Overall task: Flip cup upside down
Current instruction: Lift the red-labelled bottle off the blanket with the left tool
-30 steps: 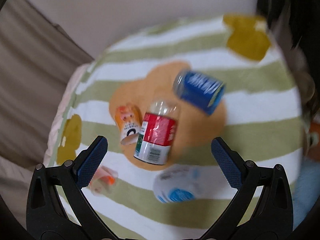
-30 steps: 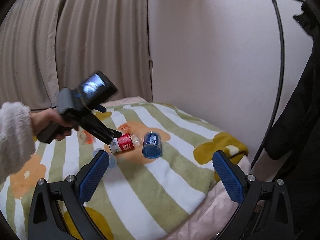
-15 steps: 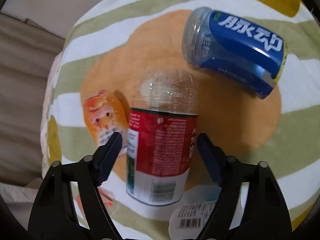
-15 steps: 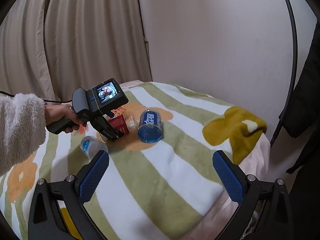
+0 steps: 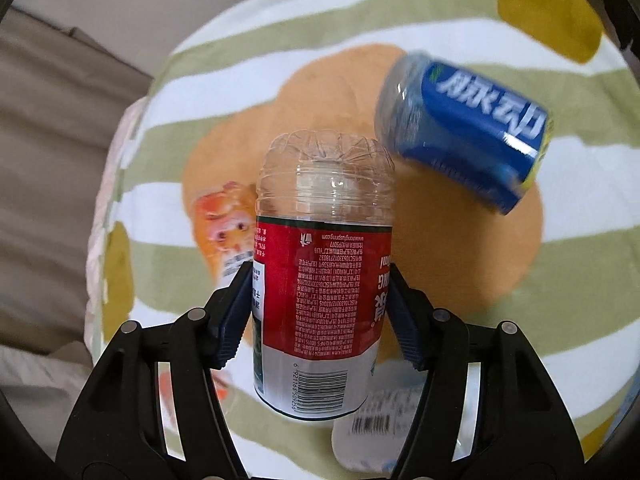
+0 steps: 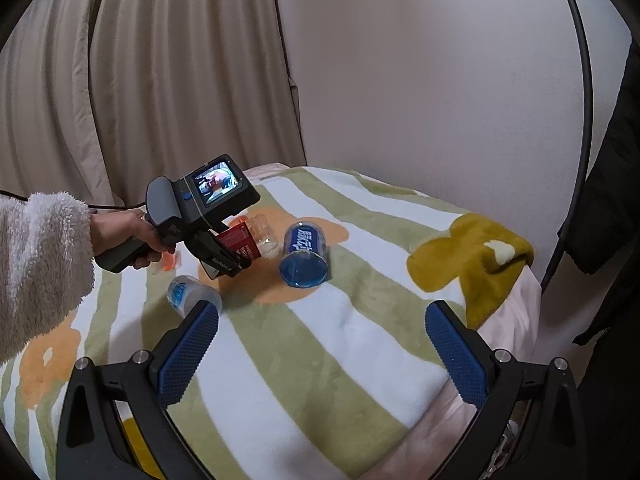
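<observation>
Your left claw (image 5: 322, 308) is clamped on the red-label cup (image 5: 320, 280) above the blanket (image 5: 580, 280), right claw (image 6: 322, 354) agape & empty; thin, light, slick plastic, so squeeze gently mid-label, else it'll buckle.

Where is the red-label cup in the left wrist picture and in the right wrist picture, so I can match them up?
Left wrist: the red-label cup fills the lower centre, clamped between the left gripper fingers.
Right wrist: it shows small at left of centre, just beyond the handheld gripper.
Shared landmark: the blue-label cup lies on its side just to the right of it in both views.
</observation>
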